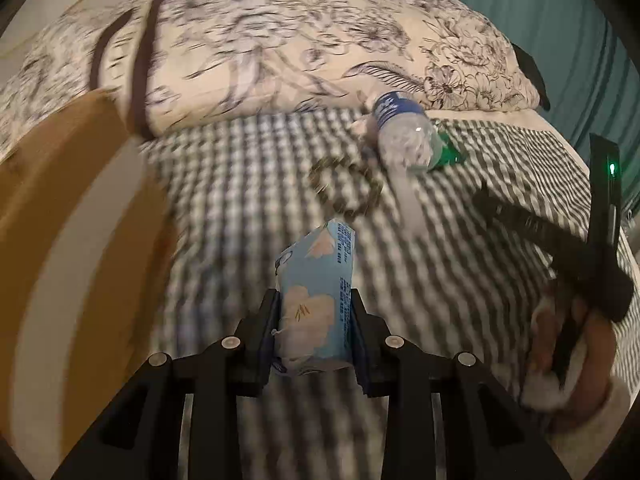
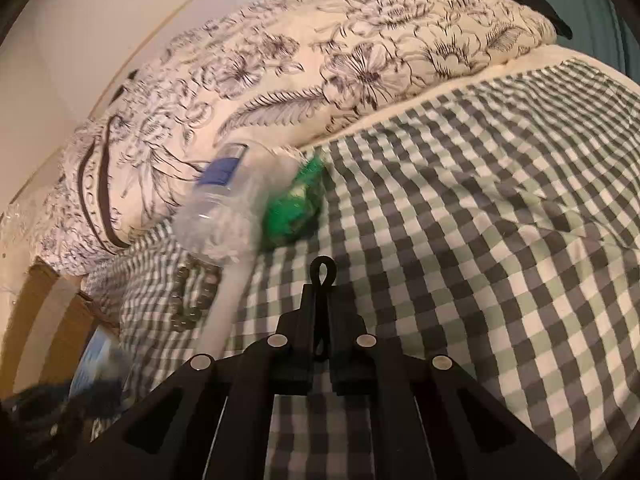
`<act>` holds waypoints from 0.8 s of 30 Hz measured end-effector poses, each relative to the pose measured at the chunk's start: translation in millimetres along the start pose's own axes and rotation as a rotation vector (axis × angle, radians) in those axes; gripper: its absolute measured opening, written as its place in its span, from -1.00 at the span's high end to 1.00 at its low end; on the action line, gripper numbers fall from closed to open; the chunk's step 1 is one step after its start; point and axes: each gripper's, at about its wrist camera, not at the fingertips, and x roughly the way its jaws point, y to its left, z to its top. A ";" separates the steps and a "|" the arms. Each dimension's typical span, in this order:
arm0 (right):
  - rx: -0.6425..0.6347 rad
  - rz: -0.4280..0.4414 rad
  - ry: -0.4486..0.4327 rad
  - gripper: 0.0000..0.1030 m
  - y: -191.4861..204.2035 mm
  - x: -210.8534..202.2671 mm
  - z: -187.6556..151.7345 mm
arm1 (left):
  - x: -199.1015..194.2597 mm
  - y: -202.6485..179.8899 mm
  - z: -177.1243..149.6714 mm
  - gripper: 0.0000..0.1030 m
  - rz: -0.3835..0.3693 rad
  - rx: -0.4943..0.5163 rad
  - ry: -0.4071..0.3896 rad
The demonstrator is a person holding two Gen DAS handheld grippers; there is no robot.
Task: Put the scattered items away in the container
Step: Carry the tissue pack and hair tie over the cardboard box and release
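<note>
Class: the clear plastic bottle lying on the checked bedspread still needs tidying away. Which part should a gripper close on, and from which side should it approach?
Probably grip the bottle across its clear ribbed body, below the blue label, coming down from above with the fingers straddling its width. It lies on its side against the floral pillow, so that side is blocked.

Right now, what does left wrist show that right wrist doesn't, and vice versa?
Left wrist only: left gripper shut on a blue floral tissue pack, and the hand gripping the right tool. Right wrist only: right gripper shut on a thin black loop. Both: clear water bottle lying on the checked blanket, green packet under it, bead bracelet, floral pillow, cardboard box.
</note>
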 end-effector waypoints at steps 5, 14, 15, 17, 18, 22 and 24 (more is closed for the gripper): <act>-0.043 0.090 0.026 0.91 17.0 -58.6 -27.9 | -46.9 10.1 -39.4 0.37 0.036 0.078 0.002; -0.211 0.101 0.050 0.91 68.7 -191.7 -63.6 | -112.4 27.2 -48.8 0.36 -0.059 -0.037 -0.063; -0.223 0.100 0.035 0.91 77.2 -201.0 -63.3 | -126.3 30.5 -46.1 0.36 -0.061 -0.044 -0.093; -0.254 0.114 0.026 0.91 96.7 -213.3 -61.7 | -154.0 40.4 -40.7 0.36 -0.061 -0.055 -0.145; -0.271 0.130 0.018 0.91 111.8 -220.3 -61.0 | -166.8 48.1 -38.3 0.36 -0.058 -0.070 -0.167; -0.315 0.224 0.020 0.91 167.2 -228.0 -60.2 | -203.9 87.0 -33.5 0.36 -0.014 -0.153 -0.239; -0.344 0.275 0.026 0.91 203.2 -225.3 -59.6 | -215.4 110.5 -35.1 0.36 0.008 -0.187 -0.257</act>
